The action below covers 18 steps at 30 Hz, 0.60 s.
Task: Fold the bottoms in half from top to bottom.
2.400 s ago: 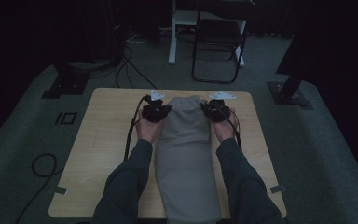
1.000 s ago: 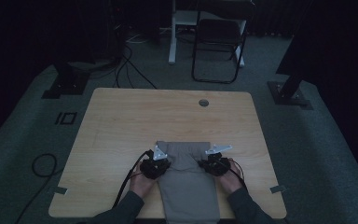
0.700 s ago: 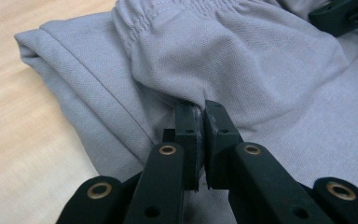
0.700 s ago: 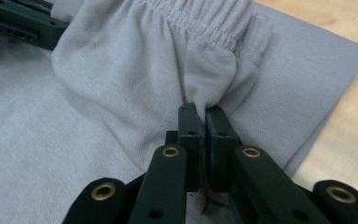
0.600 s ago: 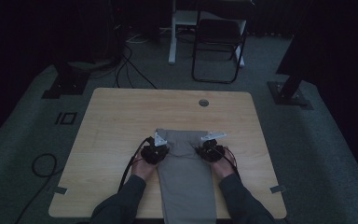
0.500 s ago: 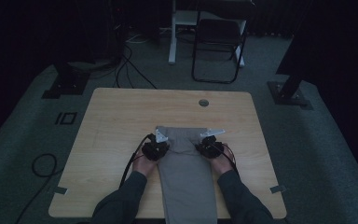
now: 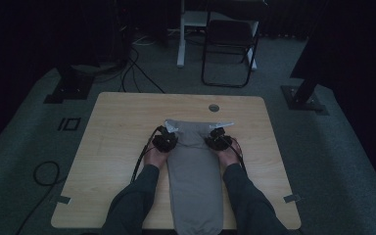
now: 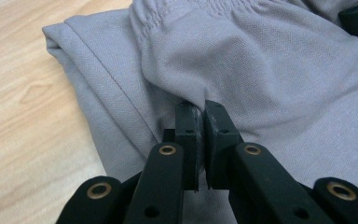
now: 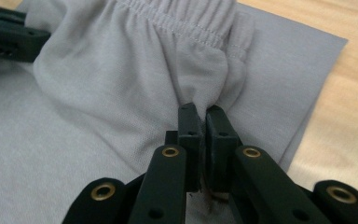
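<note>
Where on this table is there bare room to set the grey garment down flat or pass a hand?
Bare wood lies left of the left gripper, right of the right gripper up to the table edge, and along the far strip around the round hole. The middle is crowded: the grey garment, pinched by both grippers, runs off the near edge between the forearms.

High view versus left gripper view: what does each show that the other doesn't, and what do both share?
High view alone: the whole table, the person's forearms, the right gripper at the garment's other edge, a chair and cables on the floor beyond.

Left gripper view alone: the left gripper with jaws pinched shut on a fold of fabric just below the gathered elastic waistband.

Both: the grey garment lying on the wooden tabletop, held at its waistband end.
</note>
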Each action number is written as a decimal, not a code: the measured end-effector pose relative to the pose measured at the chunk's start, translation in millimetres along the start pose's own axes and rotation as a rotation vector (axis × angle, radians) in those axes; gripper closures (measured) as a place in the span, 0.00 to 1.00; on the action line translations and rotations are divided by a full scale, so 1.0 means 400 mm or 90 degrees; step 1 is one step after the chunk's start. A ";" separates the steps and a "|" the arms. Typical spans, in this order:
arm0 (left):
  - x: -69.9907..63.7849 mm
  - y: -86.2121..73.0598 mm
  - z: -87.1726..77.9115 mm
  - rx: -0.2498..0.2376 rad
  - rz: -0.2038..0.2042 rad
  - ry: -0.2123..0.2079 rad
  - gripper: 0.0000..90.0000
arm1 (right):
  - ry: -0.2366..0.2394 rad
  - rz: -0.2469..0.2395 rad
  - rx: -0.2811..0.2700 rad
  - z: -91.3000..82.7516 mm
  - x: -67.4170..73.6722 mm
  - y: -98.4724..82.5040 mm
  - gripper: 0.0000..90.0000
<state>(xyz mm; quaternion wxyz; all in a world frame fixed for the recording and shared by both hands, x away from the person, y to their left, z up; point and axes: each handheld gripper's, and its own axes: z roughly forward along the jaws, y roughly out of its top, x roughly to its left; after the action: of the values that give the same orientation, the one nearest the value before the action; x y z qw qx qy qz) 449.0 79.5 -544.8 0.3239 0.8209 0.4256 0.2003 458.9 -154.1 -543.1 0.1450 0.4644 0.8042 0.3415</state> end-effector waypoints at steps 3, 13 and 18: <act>0.003 0.016 0.014 0.006 -0.003 0.014 0.95 | -0.009 0.013 0.005 0.013 -0.014 0.019 0.97; 0.006 0.056 0.029 0.020 -0.025 0.051 0.95 | -0.041 0.035 -0.002 0.038 -0.022 0.050 0.98; 0.024 0.084 -0.044 -0.034 -0.029 0.034 0.95 | -0.022 0.034 -0.053 -0.030 -0.031 0.073 0.98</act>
<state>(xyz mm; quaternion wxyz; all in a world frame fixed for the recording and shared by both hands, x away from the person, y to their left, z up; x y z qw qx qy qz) 462.8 79.3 -508.2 0.3386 0.7966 0.4470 0.2258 477.9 -159.8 -515.5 0.1690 0.4853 0.7738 0.3705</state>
